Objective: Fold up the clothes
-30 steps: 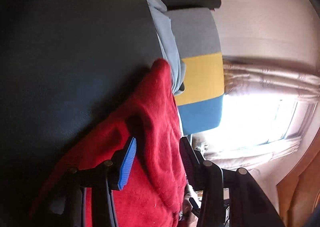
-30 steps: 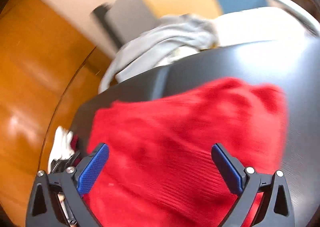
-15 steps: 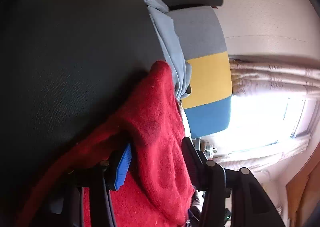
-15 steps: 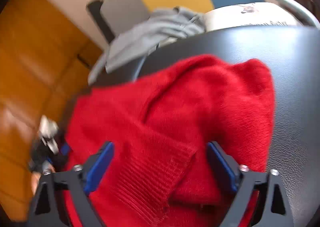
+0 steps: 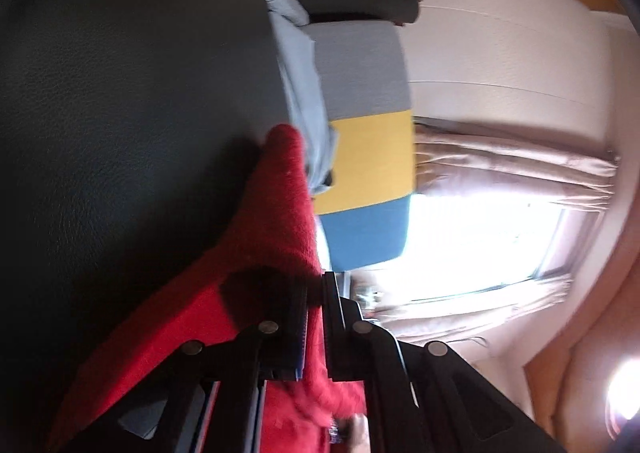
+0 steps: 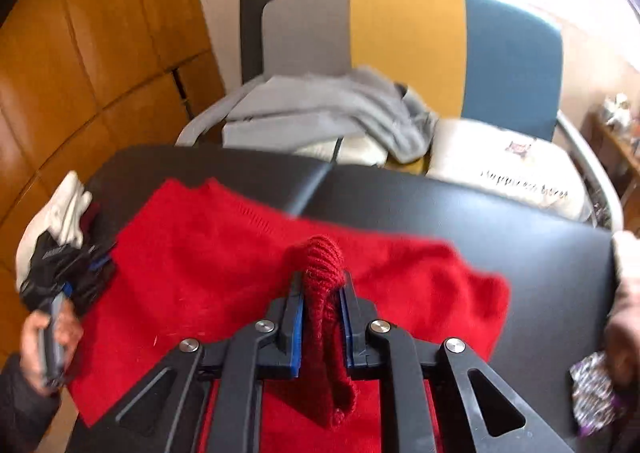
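Left wrist view showed the left gripper (image 5: 314,317) clenched on an edge of the red sweater (image 5: 276,221), knit pinched between both pads, with the rest of the garment trailing away over the black table (image 5: 120,93) up to a raised point at the table's far edge. Beyond that edge sat the grey-yellow-blue chair (image 5: 368,141) with a pale grey garment (image 5: 300,85) draped on it, and a bright window further right. Right wrist view, scanning from its left side: a hand (image 6: 40,341) held the other gripper's handle at the sweater's left edge, next to a white cloth (image 6: 60,209) on the table corner. At centre the right gripper (image 6: 320,293) had its jaws closing on a ribbed cuff or hem (image 6: 322,257) of the red sweater, the fold bunched up between the 2 blue pads and already pressed by them. Sweater lay spread flat across the black table, mostly left and centre, with 1 lobe reaching right. Chair behind held the grey garment and a white printed bag or cushion (image 6: 512,169). At far right a second hand (image 6: 624,293) was at the table edge near a patterned purple wrapper (image 6: 592,397). My read: the grasp step was done, both grippers had cloth, and the fold itself had not started. Next move likely called for lifting both pinched points together and carrying them across the body of the sweater, keeping tension even so the knit didn't sag or slip out of the thin pinch.
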Tool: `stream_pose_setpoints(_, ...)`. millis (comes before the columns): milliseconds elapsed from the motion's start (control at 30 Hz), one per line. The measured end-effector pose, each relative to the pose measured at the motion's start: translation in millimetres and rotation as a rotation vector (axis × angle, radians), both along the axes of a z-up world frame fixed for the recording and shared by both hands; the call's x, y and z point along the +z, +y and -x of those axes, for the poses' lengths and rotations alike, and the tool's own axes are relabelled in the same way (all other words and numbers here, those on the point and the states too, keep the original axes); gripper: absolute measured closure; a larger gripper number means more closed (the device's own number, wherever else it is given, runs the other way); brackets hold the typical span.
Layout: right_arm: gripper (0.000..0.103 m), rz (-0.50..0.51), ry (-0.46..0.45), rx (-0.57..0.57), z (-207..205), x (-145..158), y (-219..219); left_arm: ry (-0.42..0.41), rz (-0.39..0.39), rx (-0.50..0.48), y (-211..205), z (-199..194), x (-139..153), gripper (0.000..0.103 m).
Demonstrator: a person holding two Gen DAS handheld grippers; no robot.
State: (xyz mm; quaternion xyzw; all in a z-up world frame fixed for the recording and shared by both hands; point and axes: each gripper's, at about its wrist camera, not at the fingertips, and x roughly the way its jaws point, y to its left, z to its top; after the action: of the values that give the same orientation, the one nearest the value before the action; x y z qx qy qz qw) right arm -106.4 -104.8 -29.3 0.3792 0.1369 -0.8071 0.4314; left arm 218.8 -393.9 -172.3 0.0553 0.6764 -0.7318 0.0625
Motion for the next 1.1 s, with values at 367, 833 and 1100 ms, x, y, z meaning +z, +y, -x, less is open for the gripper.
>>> stream_pose_setpoints(367, 0.046, -0.116, -0.081, -0.226, 49.0, -77.5, 18.3, -0.09, -0.046, -0.001, 16.4, -39.4, -15.4, 0.085)
stream_pose_setpoints(833, 0.018, -0.044, -0.102, -0.061, -9.9, -66.6, 5.3, -0.171, -0.017, -0.008, -2.7, 48.3, -2.7, 0.062)
stream_pose_setpoints(1100, 0.011, -0.034, -0.205, -0.073, -11.6, -83.3, 28.0, -0.28, 0.167, 0.02, 15.3, 6.7, 5.9, 0.097)
